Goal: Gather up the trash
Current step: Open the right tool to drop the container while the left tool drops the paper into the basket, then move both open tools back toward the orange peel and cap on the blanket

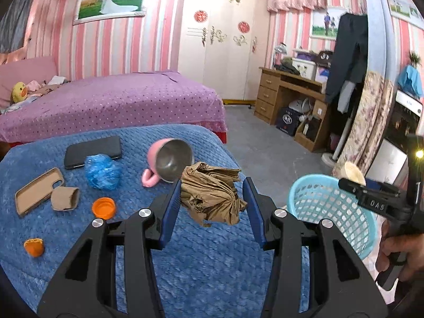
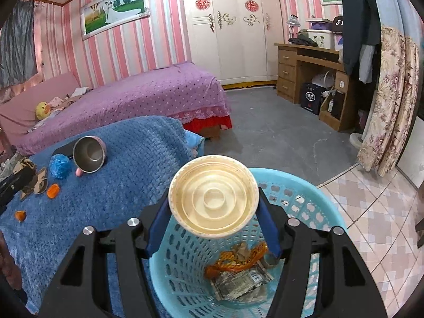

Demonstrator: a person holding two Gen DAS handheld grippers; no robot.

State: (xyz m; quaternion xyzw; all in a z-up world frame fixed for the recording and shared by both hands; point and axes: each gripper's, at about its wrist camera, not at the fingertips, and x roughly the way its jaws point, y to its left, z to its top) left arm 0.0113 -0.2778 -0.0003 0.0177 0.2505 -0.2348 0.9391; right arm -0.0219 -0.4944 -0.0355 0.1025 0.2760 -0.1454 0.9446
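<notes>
- Crumpled brown paper [image 1: 212, 193] sits between the blue pads of the left gripper [image 1: 213, 194]. The left pad touches the wad; the right pad stands just beside it. Whether the paper is clamped cannot be told.
- The wad is above the blue blanket [image 1: 185, 265], just in front of the tipped pink mug [image 1: 169, 163], whose steel-lined mouth faces the camera.
- Right gripper [image 2: 213, 208] is closed on a cream plastic cup [image 2: 213, 196], one pad on each side of its wall. The cup's ribbed base faces the camera.
- The cup hangs over the mouth of the light-blue mesh basket [image 2: 312, 201]. An orange wrapper [image 2: 238, 261] and a printed silver wrapper [image 2: 238, 281] lie at the basket bottom.
- The basket stands just beside the blanket's right edge.
- Left of the mug on the blanket: a blue plastic wad [image 1: 102, 171], a black phone [image 1: 92, 151], a tan phone case [image 1: 37, 190], a cardboard sleeve [image 1: 65, 198], an orange bottle cap [image 1: 104, 207] and an orange scrap [image 1: 34, 246].
</notes>
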